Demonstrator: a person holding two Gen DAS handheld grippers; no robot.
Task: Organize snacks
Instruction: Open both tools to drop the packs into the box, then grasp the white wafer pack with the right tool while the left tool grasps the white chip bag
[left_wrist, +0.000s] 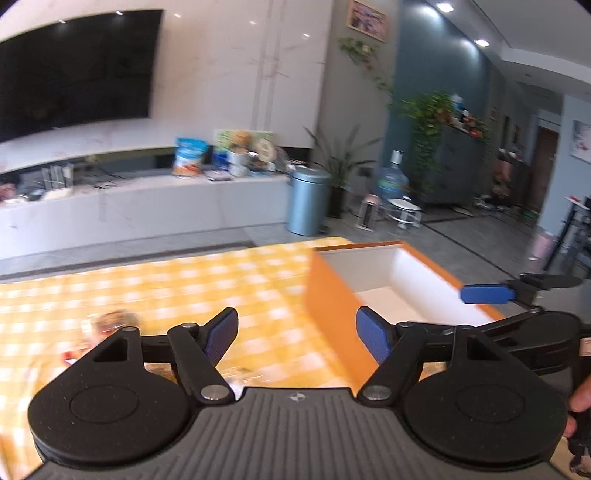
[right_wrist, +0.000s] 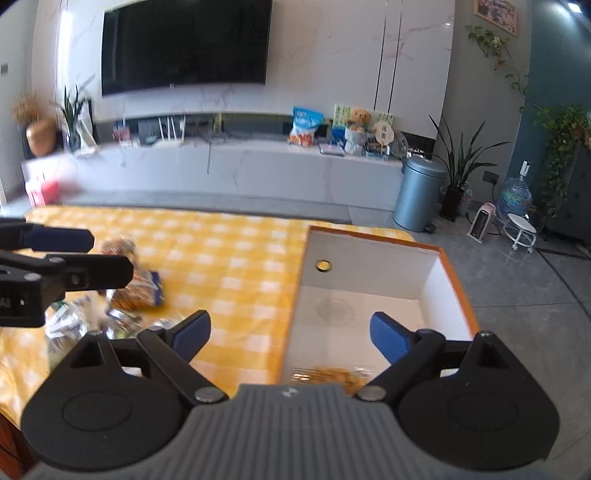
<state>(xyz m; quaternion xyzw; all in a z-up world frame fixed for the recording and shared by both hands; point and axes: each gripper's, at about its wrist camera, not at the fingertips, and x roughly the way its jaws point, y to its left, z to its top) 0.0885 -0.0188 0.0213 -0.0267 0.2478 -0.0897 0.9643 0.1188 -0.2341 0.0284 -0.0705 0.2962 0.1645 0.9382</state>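
Note:
An orange box with a white inside stands on the right of the yellow checked tablecloth. In the right wrist view the box holds one clear packet of golden snacks at its near end. Several snack packets lie blurred on the cloth to the left, and one packet also shows in the left wrist view. My left gripper is open and empty above the cloth beside the box's left wall. My right gripper is open and empty over the box's near left edge.
Beyond the table runs a low white cabinet under a wall television. A blue-grey bin, potted plants, a water bottle, a small heater and a white stool stand on the grey floor at the right.

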